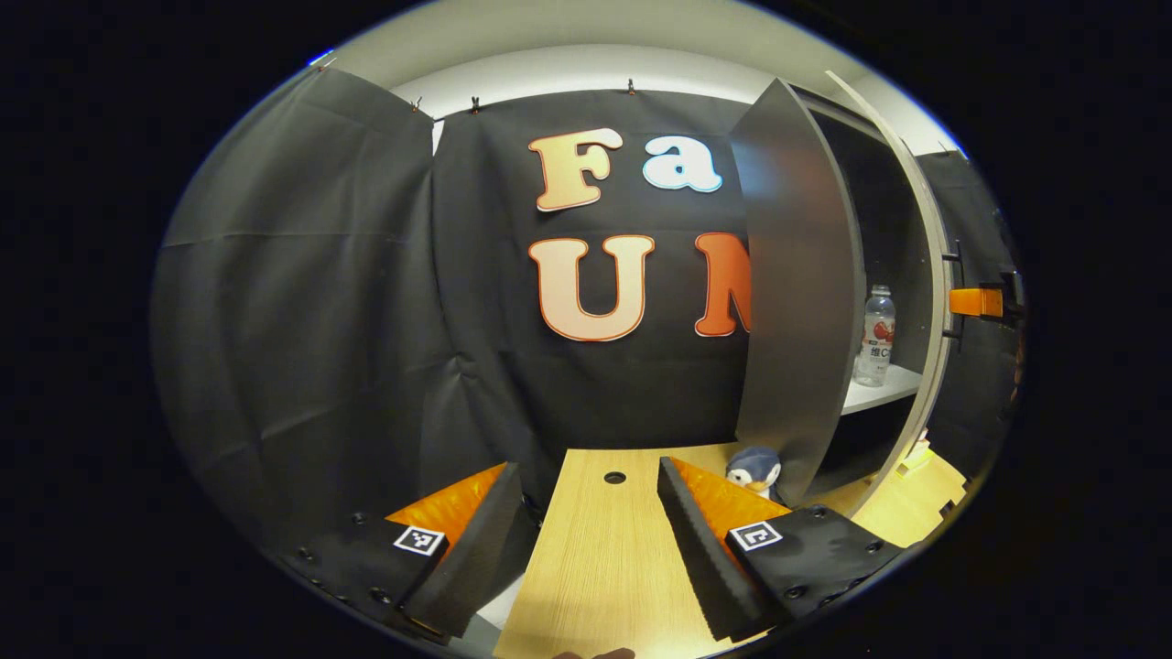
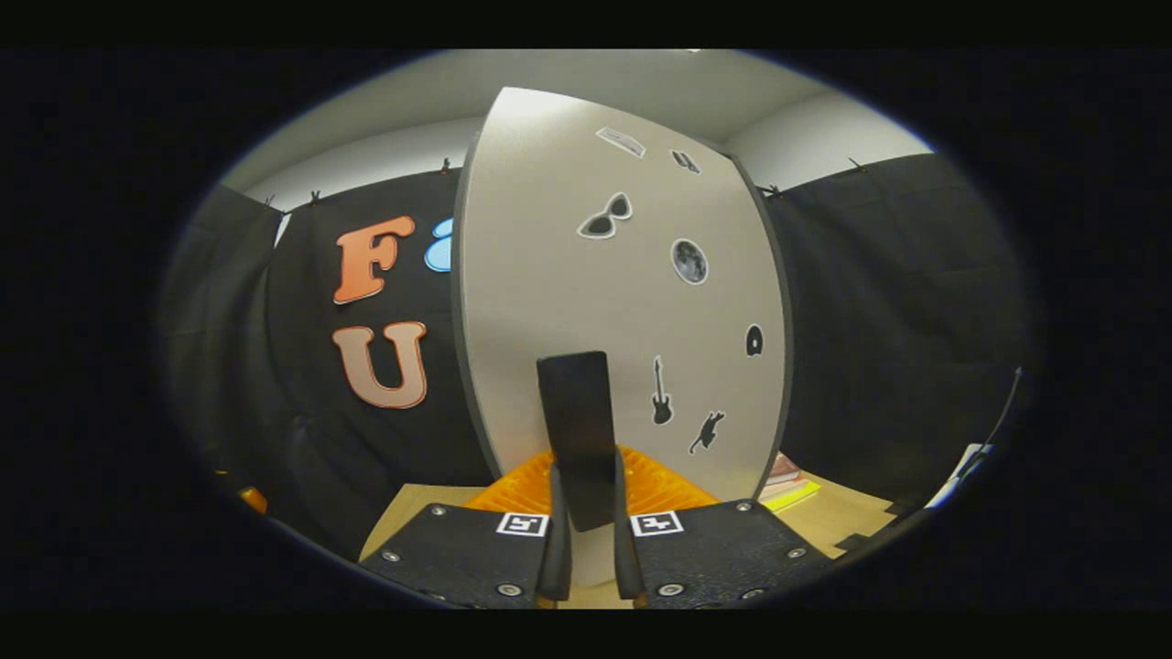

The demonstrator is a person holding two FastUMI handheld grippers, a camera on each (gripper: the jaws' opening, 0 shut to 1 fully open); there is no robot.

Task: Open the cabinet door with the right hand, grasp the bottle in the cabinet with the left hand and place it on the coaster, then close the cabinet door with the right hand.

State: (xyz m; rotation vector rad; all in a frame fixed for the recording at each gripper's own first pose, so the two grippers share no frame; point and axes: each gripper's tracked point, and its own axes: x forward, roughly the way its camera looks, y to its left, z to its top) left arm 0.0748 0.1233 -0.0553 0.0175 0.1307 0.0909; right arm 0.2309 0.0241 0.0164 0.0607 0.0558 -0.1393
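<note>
The right gripper [image 2: 591,540] has its fingers closed narrow on the black handle [image 2: 579,430] of the cabinet door [image 2: 586,293], which is swung partly open. In the left gripper view the left gripper [image 1: 586,540] waits low over the wooden desk [image 1: 604,558] with its fingers wide apart and empty.

The bottle [image 1: 875,337] stands upright on the white shelf [image 1: 884,384] inside the cabinet, to the right of the open door and well apart from the left gripper. I do not see a coaster in these pictures.

To do this step well, I think the right hand should pull the door along its arc until the opening is wide enough for the left gripper to go in straight.

The bottle has a red and white label; its writing is too small to read. The door front carries small stickers: sunglasses [image 2: 604,216], a moon [image 2: 689,261], a guitar [image 2: 660,394].
</note>
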